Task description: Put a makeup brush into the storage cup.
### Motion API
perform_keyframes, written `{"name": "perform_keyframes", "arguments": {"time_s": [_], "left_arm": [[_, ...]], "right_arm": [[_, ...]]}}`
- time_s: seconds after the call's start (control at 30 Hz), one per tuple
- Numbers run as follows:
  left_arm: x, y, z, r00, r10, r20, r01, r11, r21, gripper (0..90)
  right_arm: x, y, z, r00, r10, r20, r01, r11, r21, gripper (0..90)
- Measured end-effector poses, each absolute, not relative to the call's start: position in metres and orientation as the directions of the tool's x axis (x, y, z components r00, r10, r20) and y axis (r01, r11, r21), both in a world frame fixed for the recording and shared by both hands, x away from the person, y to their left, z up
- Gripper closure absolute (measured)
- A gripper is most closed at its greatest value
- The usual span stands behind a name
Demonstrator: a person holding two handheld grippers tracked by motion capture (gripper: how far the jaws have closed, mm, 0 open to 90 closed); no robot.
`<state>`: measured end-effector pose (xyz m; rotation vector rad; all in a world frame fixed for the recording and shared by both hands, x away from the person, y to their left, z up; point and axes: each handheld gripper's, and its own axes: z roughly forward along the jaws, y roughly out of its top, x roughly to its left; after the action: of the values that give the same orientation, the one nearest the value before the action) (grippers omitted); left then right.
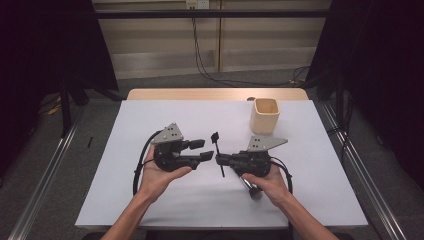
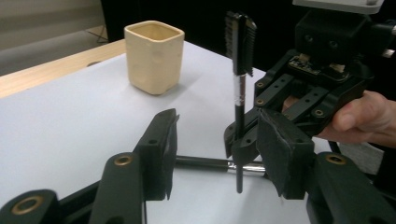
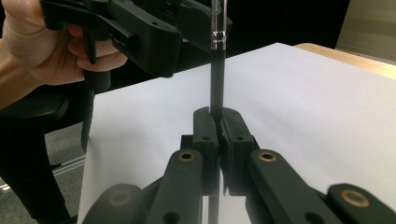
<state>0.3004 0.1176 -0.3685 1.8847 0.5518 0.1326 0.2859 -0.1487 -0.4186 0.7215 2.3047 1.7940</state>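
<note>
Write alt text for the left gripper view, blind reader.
The right gripper, in a person's hand, holds a thin black brush upright by its handle, bristles up. In the foreground the left gripper has its jaws apart on either side of the brush. A cream square cup stands behind on the white table.

Left tongs (image 1: 206, 150) gape, jaws apart, facing the tightly closed right tongs (image 1: 218, 160), both hand-held above the table.

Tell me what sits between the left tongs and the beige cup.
In the high view, the upright black brush, clamped in the right tongs, stands between the open left tongs and the beige cup; past it, bare white table.
</note>
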Motion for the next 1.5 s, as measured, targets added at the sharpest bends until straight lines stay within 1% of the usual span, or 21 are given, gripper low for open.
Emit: {"name": "perform_keyframes", "arguments": {"time_s": [0.1, 0.23, 0.3, 0.4, 0.57, 0.67, 0.73, 0.87, 0.93, 1.1, 1.23, 1.27, 1.4, 1.5], "left_arm": [[0.299, 0.122, -0.370, 0.872, 0.462, -0.161, 0.309, -0.265, 0.913, 39.5], [0.299, 0.130, -0.373, 0.844, 0.517, -0.146, 0.302, -0.232, 0.925, 23.5], [0.299, 0.135, -0.374, 0.834, 0.533, -0.143, 0.297, -0.215, 0.930, 20.1], [0.300, 0.143, -0.377, 0.820, 0.554, -0.145, 0.300, -0.200, 0.933, 10.5], [0.300, 0.155, -0.385, 0.809, 0.567, -0.153, 0.307, -0.185, 0.934, 6.1], [0.298, 0.162, -0.389, 0.796, 0.593, -0.118, 0.285, -0.195, 0.939, 5.0], [0.297, 0.168, -0.391, 0.786, 0.606, -0.120, 0.281, -0.179, 0.943, 3.0], [0.295, 0.179, -0.392, 0.767, 0.634, -0.096, 0.270, -0.183, 0.945, 1.9], [0.293, 0.184, -0.393, 0.774, 0.627, -0.086, 0.256, -0.186, 0.949, 1.9], [0.288, 0.194, -0.400, 0.741, 0.667, -0.082, 0.257, -0.168, 0.952, 1.9], [0.285, 0.204, -0.406, 0.713, 0.693, -0.107, 0.277, -0.138, 0.951, 2.0], [0.283, 0.206, -0.408, 0.700, 0.708, -0.100, 0.271, -0.133, 0.953, 2.1], [0.279, 0.215, -0.414, 0.685, 0.721, -0.108, 0.275, -0.118, 0.954, 2.2], [0.277, 0.221, -0.418, 0.679, 0.725, -0.113, 0.270, -0.103, 0.957, 2.8]], "right_arm": [[0.286, -0.150, -0.418, -0.874, 0.450, 0.184, 0.287, 0.172, 0.942, 86.4], [0.286, -0.154, -0.417, -0.868, 0.461, 0.186, 0.292, 0.170, 0.941, 86.5], [0.285, -0.156, -0.416, -0.864, 0.468, 0.185, 0.291, 0.167, 0.942, 86.4], [0.284, -0.159, -0.415, -0.859, 0.479, 0.182, 0.290, 0.163, 0.943, 86.4], [0.283, -0.164, -0.414, -0.847, 0.499, 0.180, 0.294, 0.158, 0.943, 86.4], [0.282, -0.167, -0.414, -0.841, 0.512, 0.176, 0.293, 0.156, 0.943, 86.4], [0.281, -0.170, -0.413, -0.836, 0.519, 0.178, 0.295, 0.151, 0.944, 86.4], [0.281, -0.176, -0.412, -0.824, 0.538, 0.177, 0.296, 0.143, 0.944, 86.4], [0.280, -0.180, -0.410, -0.818, 0.548, 0.175, 0.295, 0.137, 0.946, 86.4], [0.281, -0.189, -0.408, -0.805, 0.568, 0.170, 0.292, 0.129, 0.948, 86.4], [0.283, -0.194, -0.407, -0.795, 0.582, 0.170, 0.288, 0.115, 0.951, 86.4], [0.283, -0.195, -0.406, -0.794, 0.584, 0.172, 0.289, 0.113, 0.951, 86.3], [0.286, -0.196, -0.405, -0.788, 0.591, 0.175, 0.280, 0.090, 0.956, 86.4], [0.289, -0.196, -0.405, -0.782, 0.600, 0.166, 0.277, 0.097, 0.956, 86.3]]}}
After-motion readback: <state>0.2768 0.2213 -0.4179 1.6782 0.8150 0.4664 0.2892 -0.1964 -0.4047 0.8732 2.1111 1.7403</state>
